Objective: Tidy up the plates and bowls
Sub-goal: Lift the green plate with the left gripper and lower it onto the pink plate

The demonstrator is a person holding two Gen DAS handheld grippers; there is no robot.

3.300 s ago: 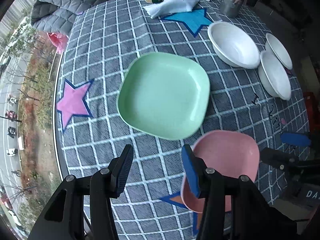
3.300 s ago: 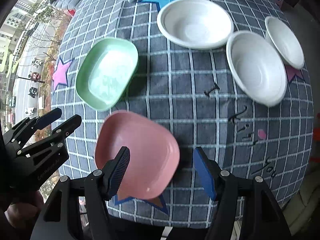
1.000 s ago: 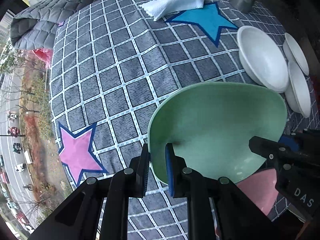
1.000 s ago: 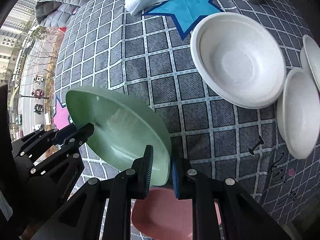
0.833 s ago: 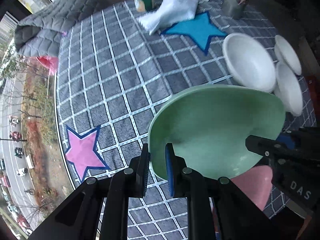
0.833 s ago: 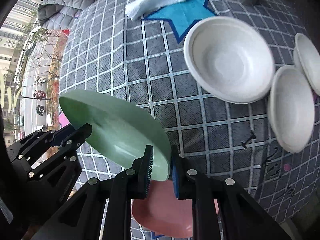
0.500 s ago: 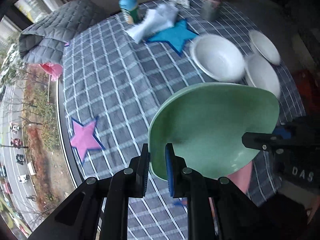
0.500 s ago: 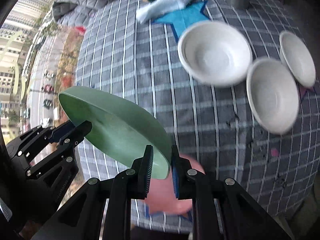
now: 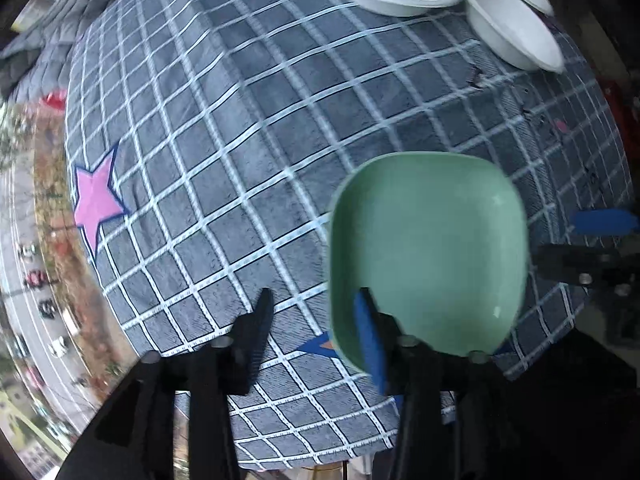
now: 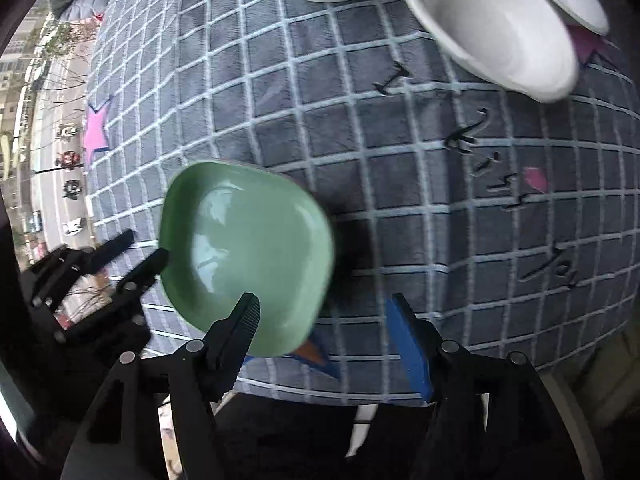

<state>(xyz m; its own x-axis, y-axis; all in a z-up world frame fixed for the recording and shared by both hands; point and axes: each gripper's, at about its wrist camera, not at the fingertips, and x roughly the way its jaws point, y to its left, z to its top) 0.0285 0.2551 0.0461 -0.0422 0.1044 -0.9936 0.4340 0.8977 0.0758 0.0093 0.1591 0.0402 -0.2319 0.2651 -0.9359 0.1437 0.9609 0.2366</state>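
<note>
Grey checked cloth [image 9: 248, 128] covers the round surface, with a pink star patch [image 9: 94, 200] at its left side and a street with parked vehicles visible beyond the left edge. At the near edge sits the green plate [image 9: 428, 248], square with rounded corners and lying flat; a sliver of orange-and-blue patch shows just under its near rim. The left gripper [image 9: 316, 328] is spread wide, one finger on the cloth side and the blue-padded finger over the plate's near-left rim, gripping nothing. The right gripper [image 10: 324, 324] is likewise released, its fingers apart at the plate's near-right corner. Three white bowls [image 10: 496, 28] cluster at the far right, well apart from the plate.
</note>
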